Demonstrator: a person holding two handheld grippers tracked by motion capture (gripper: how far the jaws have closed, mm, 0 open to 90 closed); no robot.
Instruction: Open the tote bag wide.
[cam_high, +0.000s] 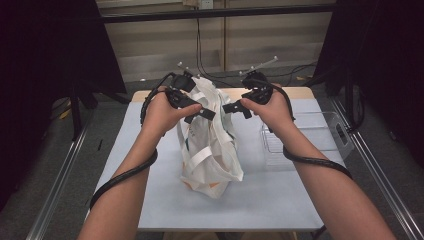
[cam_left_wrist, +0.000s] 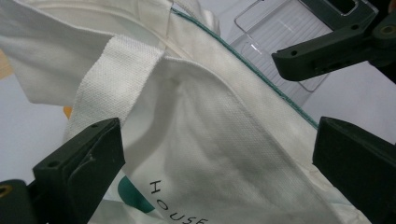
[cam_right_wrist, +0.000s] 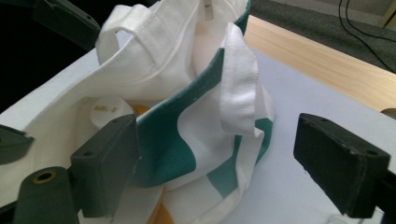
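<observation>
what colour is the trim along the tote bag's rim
Green; the tote bag shows it best in the right gripper view.

Both forearms come up from the bottom corners of the high view and converge toward the upper middle, a cable looped around each. The left gripper (cam_high: 205, 114) points right, the right gripper (cam_high: 231, 107) points left, tips close and facing each other. Each has its jaws spread wide, with no pad pressing on anything.
</observation>
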